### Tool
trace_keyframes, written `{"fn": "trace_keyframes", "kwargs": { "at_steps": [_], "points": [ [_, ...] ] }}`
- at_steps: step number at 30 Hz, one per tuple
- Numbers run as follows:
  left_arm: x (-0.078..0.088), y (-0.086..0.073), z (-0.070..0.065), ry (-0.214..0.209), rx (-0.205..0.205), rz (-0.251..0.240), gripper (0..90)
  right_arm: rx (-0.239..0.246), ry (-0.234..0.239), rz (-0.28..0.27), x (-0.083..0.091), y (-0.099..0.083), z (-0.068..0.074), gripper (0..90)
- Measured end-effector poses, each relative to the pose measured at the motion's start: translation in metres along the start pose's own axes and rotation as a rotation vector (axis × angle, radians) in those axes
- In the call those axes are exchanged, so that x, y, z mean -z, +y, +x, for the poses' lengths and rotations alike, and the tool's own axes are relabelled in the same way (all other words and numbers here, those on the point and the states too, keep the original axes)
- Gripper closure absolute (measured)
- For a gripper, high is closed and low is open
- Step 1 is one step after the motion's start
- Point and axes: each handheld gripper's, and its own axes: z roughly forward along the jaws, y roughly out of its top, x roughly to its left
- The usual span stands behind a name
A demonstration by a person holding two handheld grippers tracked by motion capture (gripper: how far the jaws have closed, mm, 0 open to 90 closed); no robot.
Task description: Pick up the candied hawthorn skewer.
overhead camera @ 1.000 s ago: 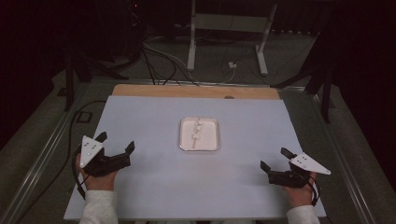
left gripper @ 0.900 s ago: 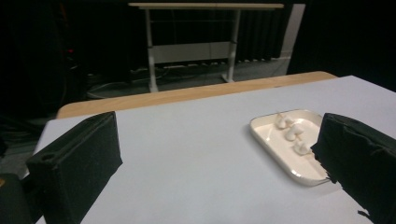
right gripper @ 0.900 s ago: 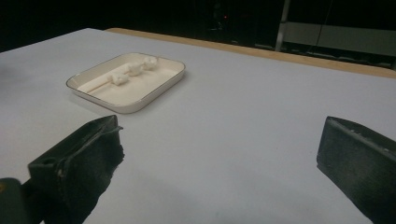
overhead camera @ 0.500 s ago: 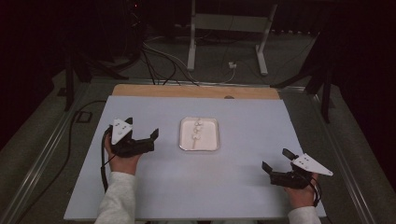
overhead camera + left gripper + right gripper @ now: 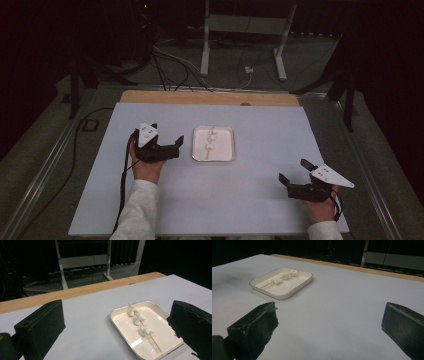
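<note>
Nearest me, the right gripper (image 5: 295,176) sits low over the near right corner of the pale blue table (image 5: 260,200), jaws spread wide with nothing between them. Its own view confirms this: two black jaws far apart, bare table surface in the gap. It stands well apart from the tray.

Further in and to the left, I see the left gripper (image 5: 172,145) held by a hand in a white sleeve (image 5: 137,210), with its cable (image 5: 121,190) trailing back toward the near edge. Jaws spread, gripping nothing. It sits just beside the left edge of the tray; I cannot tell whether the tips touch the rim.

Mid-table lies the small white rectangular tray (image 5: 227,150). In it I note a wooden skewer (image 5: 153,341) carrying three white marshmallow-like pieces (image 5: 140,319), lying lengthwise in the tray. In the left gripper view the tray (image 5: 120,312) shows between the two jaws, ahead of them. In the right gripper view the tray (image 5: 284,295) lies off to the upper left.

Beyond it, a wooden strip (image 5: 200,97) edges the far side of the table. Past that, dark floor with cables (image 5: 175,65) and a white metal stand (image 5: 240,22).
</note>
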Motion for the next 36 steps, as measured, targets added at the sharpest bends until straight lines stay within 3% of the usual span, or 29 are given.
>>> {"fn": "trace_keyframes", "kwargs": {
  "at_steps": [6,23,36],
  "points": [
    [-0.012,0.0,-0.006,-0.016,0.007,0.017,1.3,0.011,0.003,0.008,-0.002,0.0,0.0,0.0],
    [-0.045,0.001,-0.037,-0.078,-0.03,0.093,1.3,0.026,0.028,0.012,-0.007,0.002,0.006,0.0],
    [-0.064,-0.004,-0.053,-0.082,-0.062,0.173,1.3,0.024,0.027,0.01,-0.007,0.003,0.008,0.0]
  ]
}}
